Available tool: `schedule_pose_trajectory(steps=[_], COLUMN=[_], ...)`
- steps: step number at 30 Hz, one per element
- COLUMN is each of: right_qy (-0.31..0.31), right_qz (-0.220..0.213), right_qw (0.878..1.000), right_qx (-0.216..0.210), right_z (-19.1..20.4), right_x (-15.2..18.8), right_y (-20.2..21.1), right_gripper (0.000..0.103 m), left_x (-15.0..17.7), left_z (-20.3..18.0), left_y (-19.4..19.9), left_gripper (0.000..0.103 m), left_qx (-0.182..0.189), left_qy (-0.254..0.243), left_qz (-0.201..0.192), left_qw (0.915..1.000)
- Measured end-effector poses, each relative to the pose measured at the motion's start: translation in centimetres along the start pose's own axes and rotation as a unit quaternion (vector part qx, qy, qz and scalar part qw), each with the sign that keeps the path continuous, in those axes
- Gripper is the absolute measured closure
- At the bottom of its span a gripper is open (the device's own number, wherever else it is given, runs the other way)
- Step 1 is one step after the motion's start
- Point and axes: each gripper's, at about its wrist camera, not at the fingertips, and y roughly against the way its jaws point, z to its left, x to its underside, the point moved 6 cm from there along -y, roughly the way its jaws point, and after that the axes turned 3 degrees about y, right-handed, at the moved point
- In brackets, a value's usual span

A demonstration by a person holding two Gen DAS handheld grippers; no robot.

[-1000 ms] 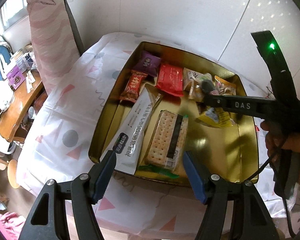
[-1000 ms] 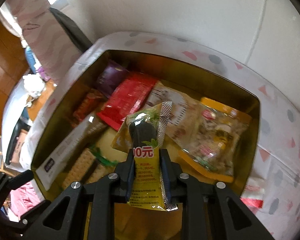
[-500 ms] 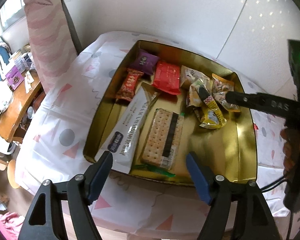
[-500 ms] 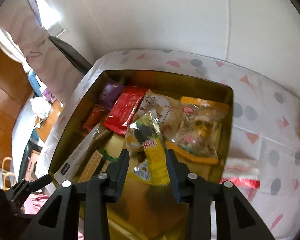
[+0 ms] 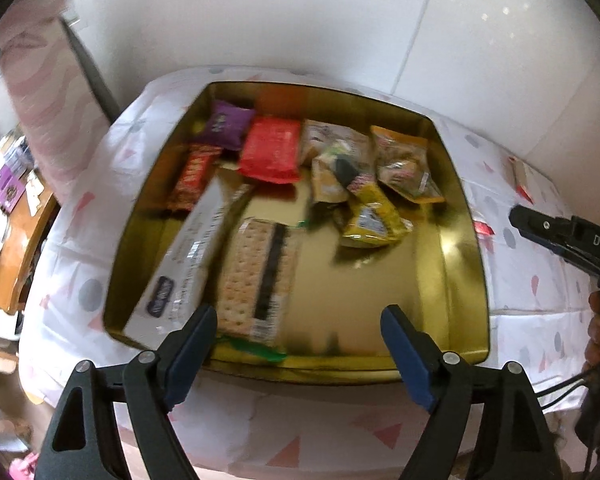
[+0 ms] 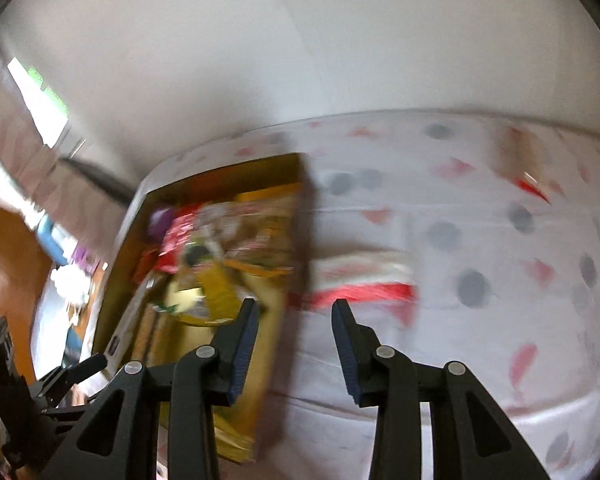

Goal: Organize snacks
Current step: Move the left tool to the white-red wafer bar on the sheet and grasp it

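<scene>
Hovering over gold tin of snacks; both grippers empty, jaws apart.

Left gripper sat at the tin's near rim; right gripper was above the tin's right edge and the patterned cloth, that view blurred. "DAS" was readable on the right gripper's arm in the left view. Yellow packet lay flat in the tin's right-centre, long axis running away, dark end toward the far wall, partly on neighbouring packets. Cracker pack lay lengthwise beside it; print illegible.
</scene>
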Motion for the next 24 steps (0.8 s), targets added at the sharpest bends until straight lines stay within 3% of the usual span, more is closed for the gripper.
schedule_pose_trajectory(steps=[8,11,15,18,21,24], right_qy=[-0.097,-0.124,-0.158,-0.174,-0.185,-0.198], right_qz=[-0.012,-0.018,-0.022,-0.026,-0.030,-0.034], right_qw=[0.995,0.991,0.987,0.984,0.982,0.979], right_qx=[0.035,0.039,0.037,0.033,0.031,0.030], right_z=[-8.1,-10.5,-13.2,-14.3,-15.4,-16.5], right_x=[3.1,4.1,5.2,5.7,6.3,6.9], right_y=[2.6,3.6,4.6,5.1,5.6,6.2], right_gripper=[0.065,0.065,0.065,0.065,0.065,0.065], left_x=[-1.0,-2.3,-4.0,-5.2,-6.2,-6.8], left_z=[-6.5,-10.9,-16.2,-19.3,-21.3,-23.0], left_y=[-0.2,-0.4,-2.1,-4.2,-6.1,-8.3], left_gripper=[0.019,0.019,0.016,0.016,0.016,0.017], left_qx=[0.022,0.036,0.052,0.031,0.008,0.000], left_qy=[-0.082,-0.144,-0.234,-0.307,-0.354,-0.403], left_qz=[0.000,-0.005,0.023,0.039,0.051,0.079], left_qw=[0.9964,0.9889,0.9706,0.9504,0.9338,0.9119])
